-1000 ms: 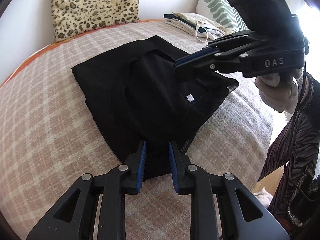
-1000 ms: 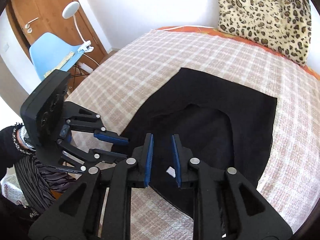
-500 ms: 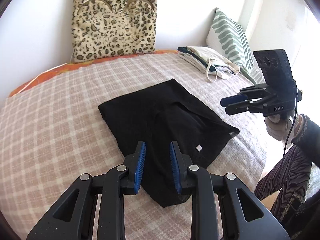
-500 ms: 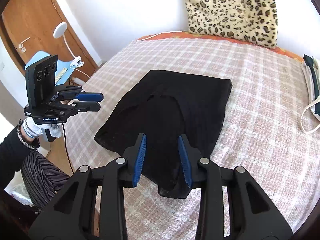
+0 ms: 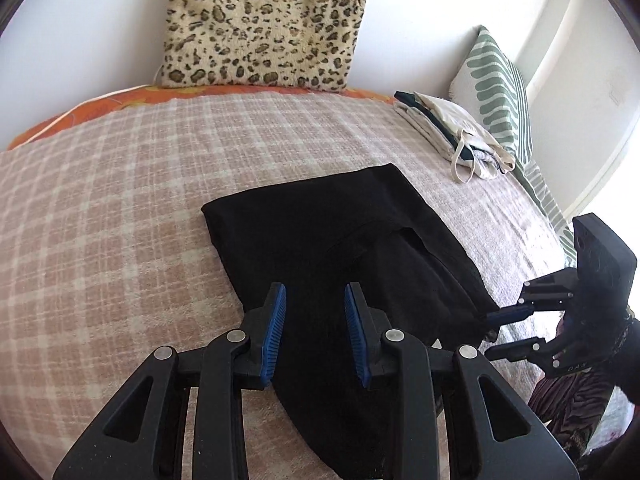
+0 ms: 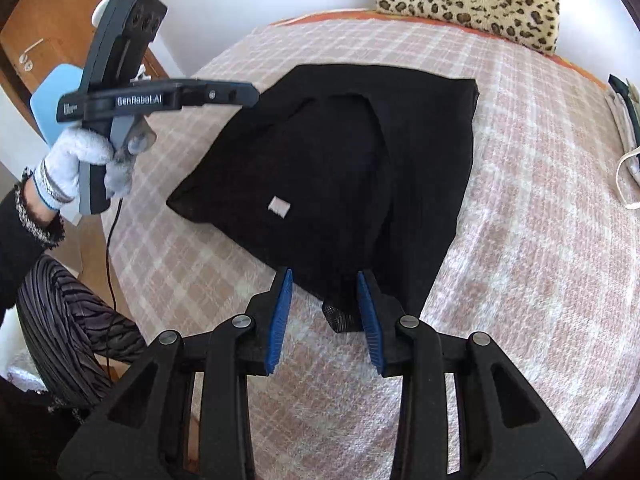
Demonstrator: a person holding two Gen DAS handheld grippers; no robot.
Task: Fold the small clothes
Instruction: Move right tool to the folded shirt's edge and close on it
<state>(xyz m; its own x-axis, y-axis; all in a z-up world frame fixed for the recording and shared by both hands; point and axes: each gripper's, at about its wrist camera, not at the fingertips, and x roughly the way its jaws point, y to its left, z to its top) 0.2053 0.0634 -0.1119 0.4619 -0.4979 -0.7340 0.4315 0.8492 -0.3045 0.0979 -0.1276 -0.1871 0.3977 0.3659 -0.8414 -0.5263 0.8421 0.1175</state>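
A black garment (image 5: 320, 232) lies partly folded on the plaid bed cover (image 5: 100, 220), a white label (image 6: 279, 207) showing on its top layer. My left gripper (image 5: 314, 292) hovers over the garment's near part. Its jaws are opening and the blue pads press on nothing. My right gripper (image 6: 325, 280) is open over the garment's (image 6: 360, 140) near corner; the mesh hem lies between its fingers, not pinched. In the left wrist view the right gripper (image 5: 490, 334) sits at the garment's right corner. In the right wrist view the left gripper (image 6: 250, 98) is held up in a gloved hand (image 6: 76, 160).
A leopard-print cushion (image 5: 260, 24) leans on the wall at the head of the bed. A pile of folded clothes with a tote bag (image 5: 448, 132) and a green-striped pillow (image 5: 500, 92) lie at the right edge. A blue chair (image 6: 52, 108) and wooden door (image 6: 52, 20) stand beyond the left edge.
Both grippers have drawn back from the garment and apart. The right jaws have widened and the left ones slightly. In the right wrist view the left gripper has risen from the bed edge.
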